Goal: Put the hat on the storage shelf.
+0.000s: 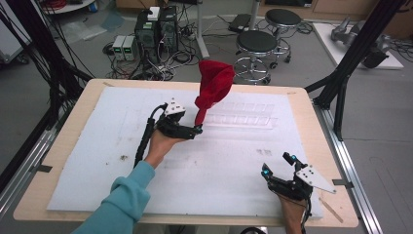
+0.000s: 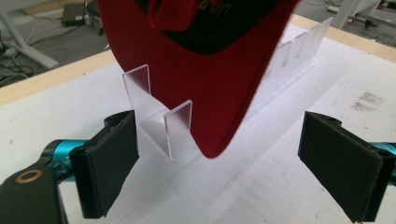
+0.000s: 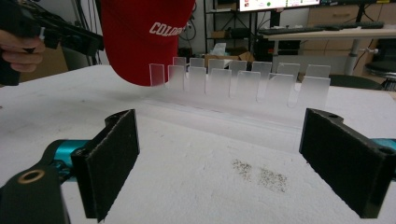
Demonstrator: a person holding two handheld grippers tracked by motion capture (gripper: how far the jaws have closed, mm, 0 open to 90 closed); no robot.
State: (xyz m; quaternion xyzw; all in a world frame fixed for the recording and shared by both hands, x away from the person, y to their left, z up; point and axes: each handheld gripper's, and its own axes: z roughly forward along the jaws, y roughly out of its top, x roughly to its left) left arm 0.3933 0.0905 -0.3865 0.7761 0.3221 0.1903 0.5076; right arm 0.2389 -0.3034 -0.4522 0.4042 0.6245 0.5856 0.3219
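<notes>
A red cap (image 1: 214, 83) stands on end, brim down, at the left end of a clear slotted rack (image 1: 243, 119) on the white mat. My left gripper (image 1: 195, 129) is just beside the brim's lower tip. In the left gripper view its jaws stand wide open (image 2: 217, 163), and the cap's brim (image 2: 201, 70) hangs beyond them next to the rack's clear tabs (image 2: 159, 116), with neither pad touching it. My right gripper (image 1: 276, 164) rests open near the table's front right. Its own view looks between open jaws (image 3: 217, 163) at the rack (image 3: 243, 84) and cap (image 3: 140, 42).
A white foam mat (image 1: 122, 161) covers the wooden table (image 1: 73, 122), with dark specks (image 3: 259, 175) ahead of the right gripper. Black frame posts (image 1: 346, 73) stand at both sides. Stools (image 1: 255, 44) and computer boxes (image 1: 156, 29) sit on the floor beyond the far edge.
</notes>
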